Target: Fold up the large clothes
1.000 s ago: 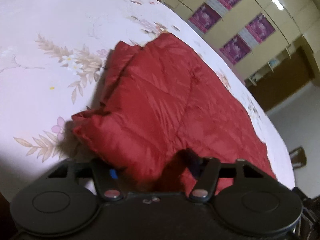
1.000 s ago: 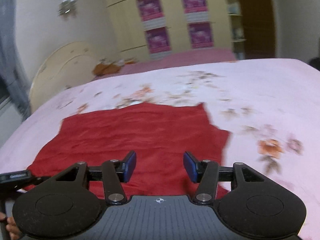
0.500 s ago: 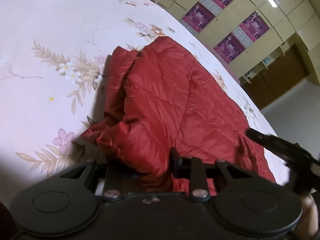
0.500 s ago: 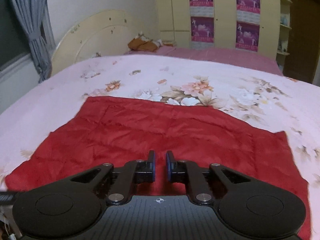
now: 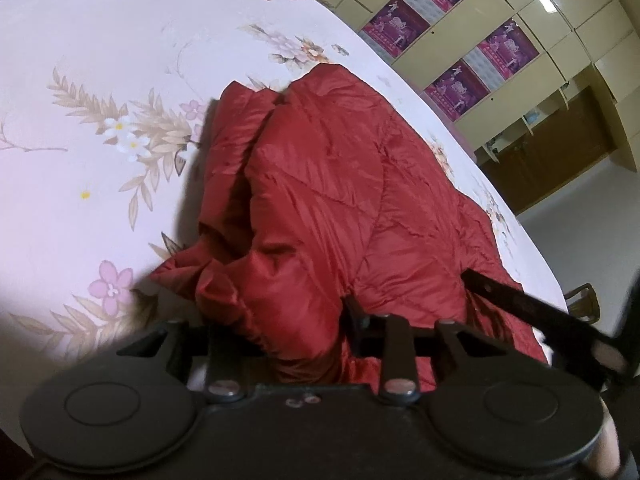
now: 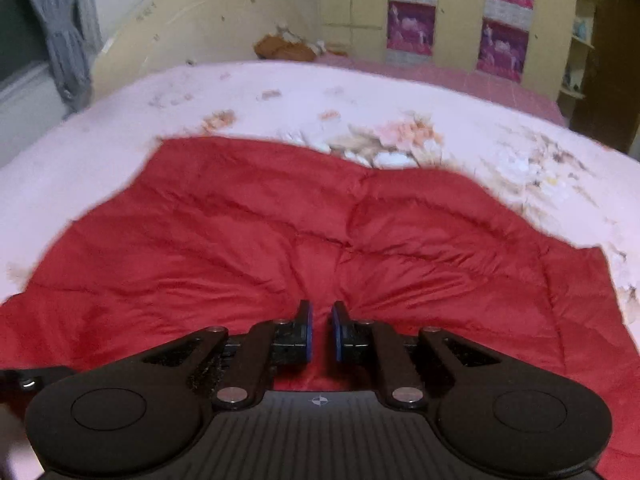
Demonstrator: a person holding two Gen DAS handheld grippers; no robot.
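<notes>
A red quilted jacket (image 6: pixel 320 240) lies on the floral pink bedspread (image 5: pixel 100 80), cream wardrobes (image 5: pixel 500 12) behind. The left gripper (image 5: pixel 288 320) pinches a bunched fold while its jaws ease apart; the right gripper (image 6: pixel 321 328) is clamped on the near hem.

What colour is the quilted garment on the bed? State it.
Red, plain with stitched quilting lines; clearest in the right wrist view.

My claws (image 6: pixel 321 330) black w/ blue pads; jacket (image 6: pixel 320 232) red, quilted; bedsheet (image 5: pixel 100 80) pale pink w/ floral print; posters (image 5: pixel 508 46) purple.
</notes>
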